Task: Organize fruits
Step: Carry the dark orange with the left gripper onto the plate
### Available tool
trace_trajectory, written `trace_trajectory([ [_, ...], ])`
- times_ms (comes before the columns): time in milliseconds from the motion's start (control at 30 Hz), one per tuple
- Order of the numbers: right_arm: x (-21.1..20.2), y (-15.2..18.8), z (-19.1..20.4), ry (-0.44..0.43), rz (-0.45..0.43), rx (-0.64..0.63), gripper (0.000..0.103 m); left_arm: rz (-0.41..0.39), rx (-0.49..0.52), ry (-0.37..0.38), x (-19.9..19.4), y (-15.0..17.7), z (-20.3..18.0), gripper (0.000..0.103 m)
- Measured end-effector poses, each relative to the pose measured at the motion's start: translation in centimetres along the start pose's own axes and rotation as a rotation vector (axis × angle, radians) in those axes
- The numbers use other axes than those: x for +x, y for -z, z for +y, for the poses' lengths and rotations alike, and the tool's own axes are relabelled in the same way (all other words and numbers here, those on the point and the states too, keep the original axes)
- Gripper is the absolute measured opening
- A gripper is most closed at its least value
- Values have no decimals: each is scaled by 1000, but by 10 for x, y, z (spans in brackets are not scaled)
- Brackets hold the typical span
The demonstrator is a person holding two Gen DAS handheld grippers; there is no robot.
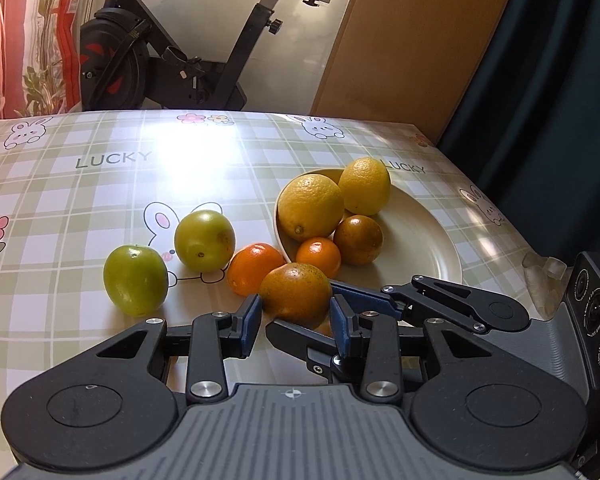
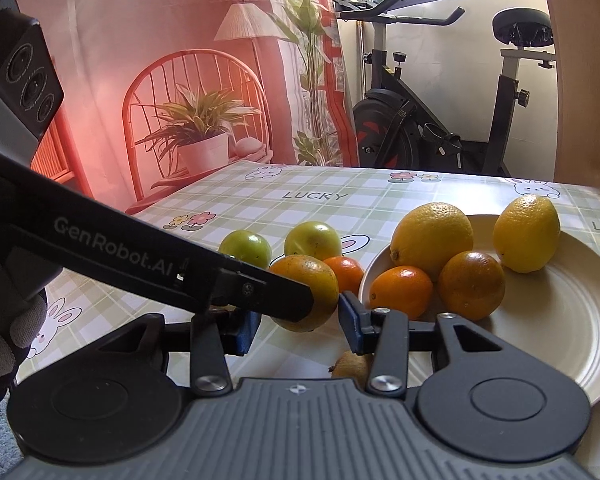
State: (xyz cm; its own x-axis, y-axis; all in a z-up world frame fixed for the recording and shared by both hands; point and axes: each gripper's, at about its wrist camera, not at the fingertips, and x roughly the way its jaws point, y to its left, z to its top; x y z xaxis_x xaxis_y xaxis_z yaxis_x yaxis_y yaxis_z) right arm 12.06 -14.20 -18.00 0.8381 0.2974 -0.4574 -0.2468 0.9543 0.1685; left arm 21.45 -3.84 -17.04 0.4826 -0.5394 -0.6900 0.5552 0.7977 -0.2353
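Now mottled orange (image 1: 296,294) clamped between left hand-held gripper (image 1: 296,314) pads; right's grip unclear.

Bright daylight, glare patch on tablecloth (image 1: 204,160), fisheye-bent edges, sharp focus

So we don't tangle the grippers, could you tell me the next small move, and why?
Probably ease the right gripper back: both grippers flank the same mottled orange, the left gripper seems closed on it, and the plate lies just beside.
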Motion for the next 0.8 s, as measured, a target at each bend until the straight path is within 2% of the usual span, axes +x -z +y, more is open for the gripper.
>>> trace_trajectory([
  [467, -30, 5, -28, 65, -54, 91, 45, 28, 53, 35, 19, -14, -35, 41],
  [800, -39, 6, -47, 131, -27, 150, 46, 62, 61, 41, 37, -15, -48, 42],
])
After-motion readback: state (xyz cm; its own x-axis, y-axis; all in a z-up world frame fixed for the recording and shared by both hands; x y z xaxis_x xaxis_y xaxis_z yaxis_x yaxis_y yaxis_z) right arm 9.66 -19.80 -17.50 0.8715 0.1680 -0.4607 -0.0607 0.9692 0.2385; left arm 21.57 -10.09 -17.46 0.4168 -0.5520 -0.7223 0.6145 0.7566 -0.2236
